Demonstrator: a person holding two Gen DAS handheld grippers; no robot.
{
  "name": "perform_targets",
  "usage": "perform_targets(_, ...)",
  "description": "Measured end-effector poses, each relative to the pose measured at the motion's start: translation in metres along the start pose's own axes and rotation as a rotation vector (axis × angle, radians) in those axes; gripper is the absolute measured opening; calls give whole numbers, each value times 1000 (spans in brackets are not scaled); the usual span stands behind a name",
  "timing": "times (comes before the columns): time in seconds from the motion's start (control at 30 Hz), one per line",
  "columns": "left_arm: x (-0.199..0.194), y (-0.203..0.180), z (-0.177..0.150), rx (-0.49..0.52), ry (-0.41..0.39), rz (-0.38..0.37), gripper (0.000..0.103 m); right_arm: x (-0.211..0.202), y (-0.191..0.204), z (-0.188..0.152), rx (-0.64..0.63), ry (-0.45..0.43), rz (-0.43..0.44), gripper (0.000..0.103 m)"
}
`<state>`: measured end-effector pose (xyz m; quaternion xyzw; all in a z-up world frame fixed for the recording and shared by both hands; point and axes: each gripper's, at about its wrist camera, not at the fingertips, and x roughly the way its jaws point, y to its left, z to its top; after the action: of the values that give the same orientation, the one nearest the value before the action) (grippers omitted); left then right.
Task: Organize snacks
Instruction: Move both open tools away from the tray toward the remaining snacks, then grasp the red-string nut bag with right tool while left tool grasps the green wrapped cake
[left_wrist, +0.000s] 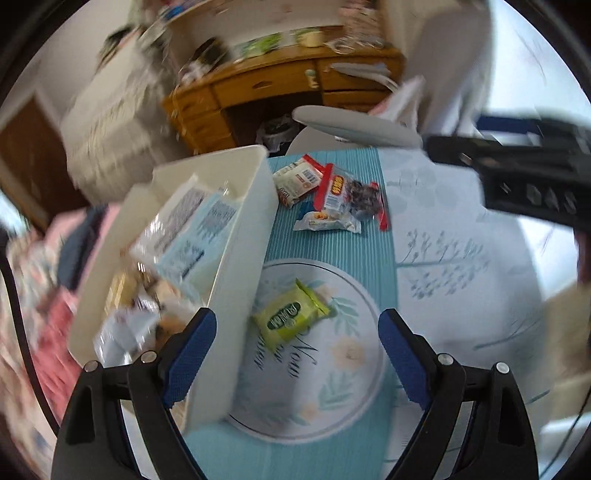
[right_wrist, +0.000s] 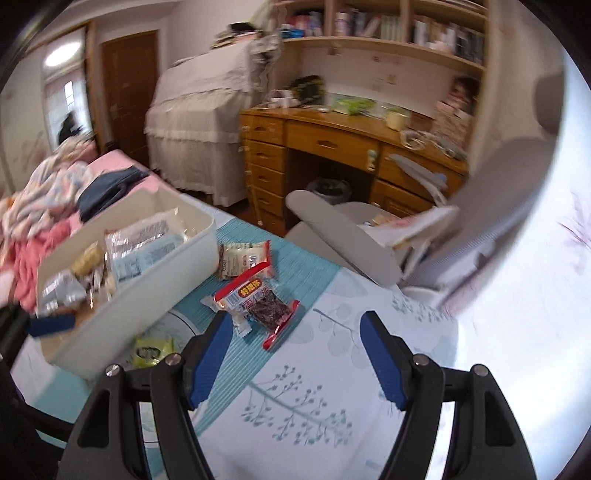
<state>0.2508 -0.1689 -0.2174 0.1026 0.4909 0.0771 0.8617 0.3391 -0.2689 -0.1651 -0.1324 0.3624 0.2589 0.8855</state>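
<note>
— What does the left wrist view show?
— The left tongs (left_wrist: 297, 354) gape wide and empty above a crinkly yellow-green foil packet (left_wrist: 291, 317) lying on the printed round mat (left_wrist: 332, 398), beside the smooth white rectangular plastic bin (left_wrist: 236, 266) of wrapped snacks.

— And the right wrist view?
— The right tongs (right_wrist: 295, 354) are spread, holding nothing, angled down toward a glossy red-edged clear packet of dark pieces (right_wrist: 264, 304) on the ribbed teal cloth (right_wrist: 306, 273) near the desk's far edge.
</note>
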Motion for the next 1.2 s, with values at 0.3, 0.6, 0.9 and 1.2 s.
perform_targets(0.3,54,-18,6,132,116,14,87,58,5,-14,-146,4,99,72)
perform_targets(0.6,89,-7,24,29,259,-124,87,98,5,-22,-111,60,169,72)
perform_targets(0.9,111,-7,36,21,323,-125,87,126,24,-24,-170,84,129,72)
perform_targets(1.2,129,-16,41,50,326,-66,87,146,27,-25,-135,105,132,72)
